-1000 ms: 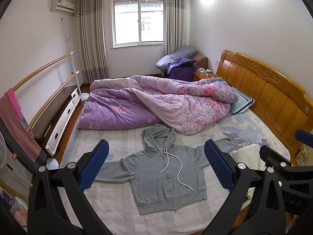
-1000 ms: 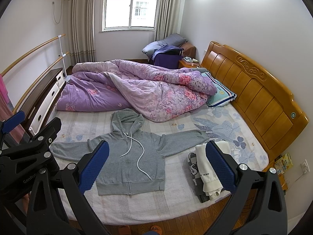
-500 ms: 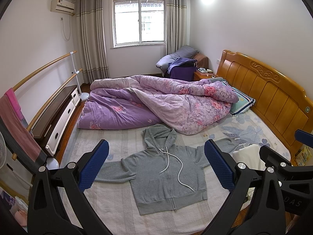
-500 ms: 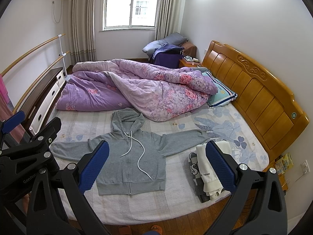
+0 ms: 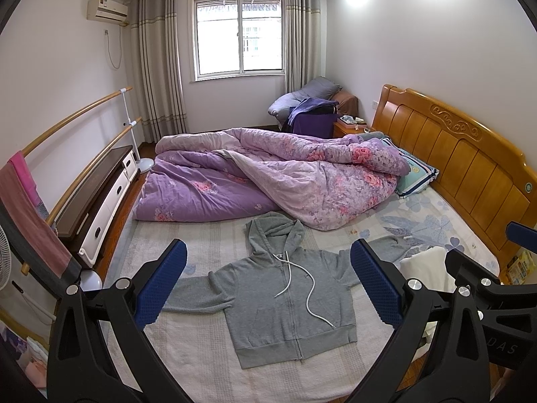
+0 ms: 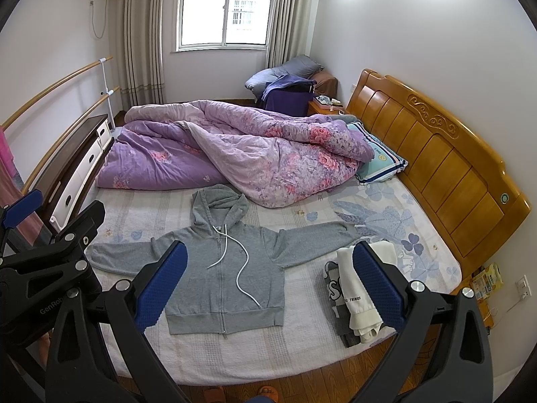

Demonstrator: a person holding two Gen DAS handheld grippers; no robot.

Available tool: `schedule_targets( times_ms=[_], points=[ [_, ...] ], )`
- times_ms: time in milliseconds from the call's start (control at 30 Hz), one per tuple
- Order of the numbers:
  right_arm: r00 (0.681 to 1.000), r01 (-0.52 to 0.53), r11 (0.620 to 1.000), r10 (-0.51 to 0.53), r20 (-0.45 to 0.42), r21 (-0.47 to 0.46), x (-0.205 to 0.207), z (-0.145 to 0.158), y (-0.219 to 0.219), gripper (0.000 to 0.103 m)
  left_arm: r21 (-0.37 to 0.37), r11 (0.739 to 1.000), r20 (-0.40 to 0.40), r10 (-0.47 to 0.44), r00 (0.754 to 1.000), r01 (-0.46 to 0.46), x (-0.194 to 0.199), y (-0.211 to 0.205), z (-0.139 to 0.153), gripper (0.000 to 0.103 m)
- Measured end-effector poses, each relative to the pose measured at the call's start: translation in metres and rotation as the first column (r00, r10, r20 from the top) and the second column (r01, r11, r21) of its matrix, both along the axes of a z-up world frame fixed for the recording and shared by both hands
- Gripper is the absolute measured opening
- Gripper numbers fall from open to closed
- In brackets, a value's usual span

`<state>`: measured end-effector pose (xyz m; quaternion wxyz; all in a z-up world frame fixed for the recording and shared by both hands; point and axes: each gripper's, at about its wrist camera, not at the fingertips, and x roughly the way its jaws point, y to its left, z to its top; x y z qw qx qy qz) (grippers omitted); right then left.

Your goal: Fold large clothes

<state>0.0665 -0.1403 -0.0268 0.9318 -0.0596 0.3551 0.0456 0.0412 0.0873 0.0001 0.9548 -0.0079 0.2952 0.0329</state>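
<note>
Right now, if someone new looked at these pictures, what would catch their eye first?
Probably the gray hoodie, spread flat with sleeves out on the near part of the bed. Behind it a rumpled purple floral quilt fills the far half, and a small stack of folded clothes sits at the near edge beside the hoodie. Both the left claw and the right claw hang open above the bed.

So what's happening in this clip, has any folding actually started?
Not yet. A person holds the left gripper and the right gripper above the near edge of the bed, both open and holding nothing. A grey zip hoodie lies flat, front up, sleeves spread to both sides, hood toward the rumpled purple floral quilt. Nothing on it is folded. To its right sits a small pile of folded clothes, a cream garment on top.
</note>
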Motion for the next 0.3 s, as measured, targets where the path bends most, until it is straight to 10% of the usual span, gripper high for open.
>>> schedule_targets(
  times_ms=[300],
  points=[
    [1.000, -0.003, 1.000, 0.003, -0.003, 0.000, 0.002, 0.000, -0.001, 0.095, -0.001, 1.000, -0.006, -0.003, 1.000, 0.003, 0.002, 0.005, -0.003, 0.098]
  ],
)
